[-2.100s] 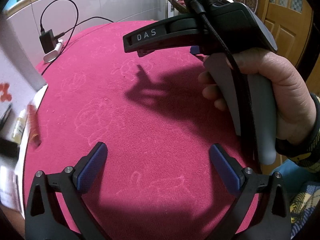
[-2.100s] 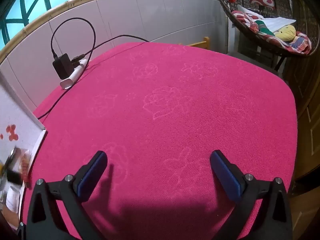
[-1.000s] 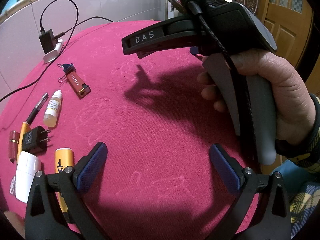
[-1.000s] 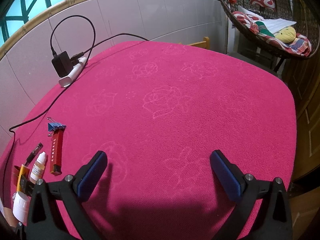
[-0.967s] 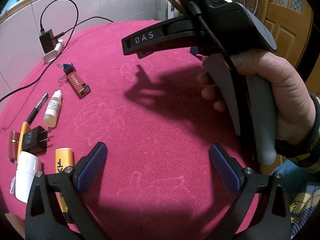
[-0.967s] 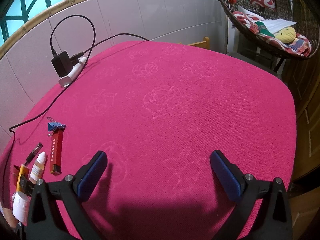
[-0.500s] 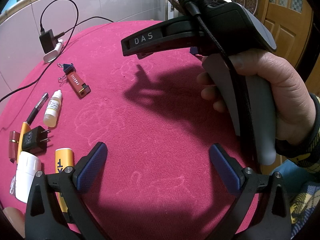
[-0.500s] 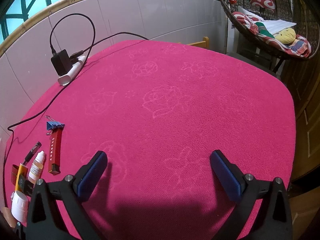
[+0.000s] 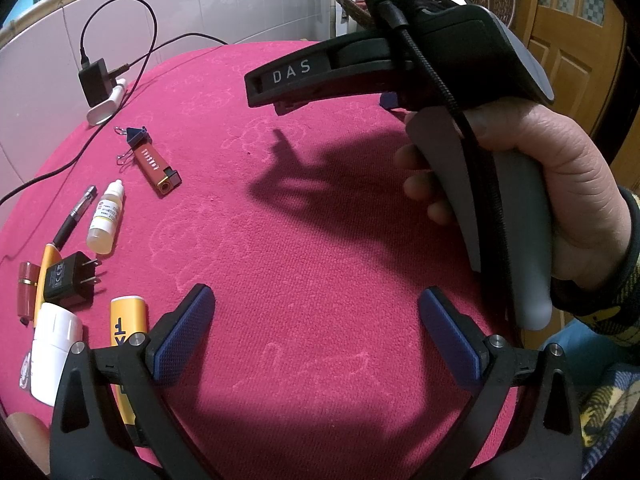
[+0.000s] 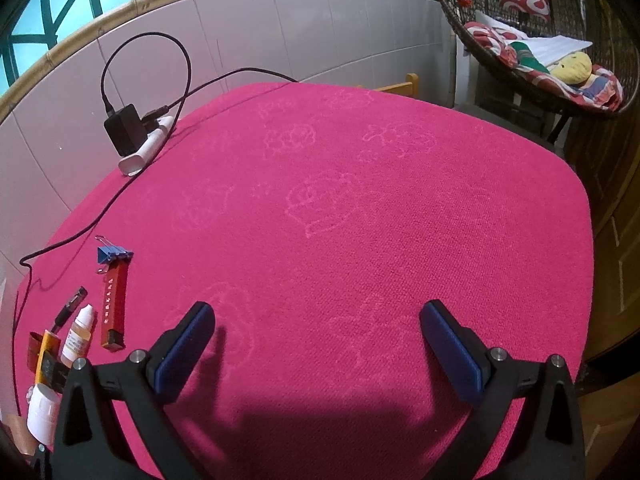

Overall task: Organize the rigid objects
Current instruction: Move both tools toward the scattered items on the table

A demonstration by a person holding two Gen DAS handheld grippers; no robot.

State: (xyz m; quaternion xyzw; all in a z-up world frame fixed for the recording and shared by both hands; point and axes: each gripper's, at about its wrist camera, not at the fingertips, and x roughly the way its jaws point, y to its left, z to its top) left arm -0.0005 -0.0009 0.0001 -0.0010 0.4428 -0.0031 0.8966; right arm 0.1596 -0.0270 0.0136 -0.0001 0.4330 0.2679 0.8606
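Small objects lie on the left of the pink tablecloth (image 9: 304, 240): a red lighter (image 9: 157, 167) with a blue binder clip (image 9: 135, 135) at its far end, a dropper bottle (image 9: 106, 218), a black pen (image 9: 75, 216), a black plug adapter (image 9: 66, 280), a white bottle (image 9: 54, 344), a yellow tube (image 9: 126, 344) and a red cylinder (image 9: 27, 294). My left gripper (image 9: 316, 332) hovers open and empty to their right. My right gripper (image 10: 318, 344) is open and empty too, with the lighter (image 10: 113, 304) and dropper bottle (image 10: 79, 336) to its left.
A black charger on a white power strip (image 9: 100, 88) sits at the far left with its cable trailing along the wall. A hand (image 9: 560, 200) holds the right gripper's handle over the table's right side. A wicker chair (image 10: 540, 40) and a wooden door (image 9: 568, 48) stand beyond.
A white box that covered the left side two seconds ago is gone, leaving the small objects lying on the cloth. Both grippers have stayed nearly still and open.
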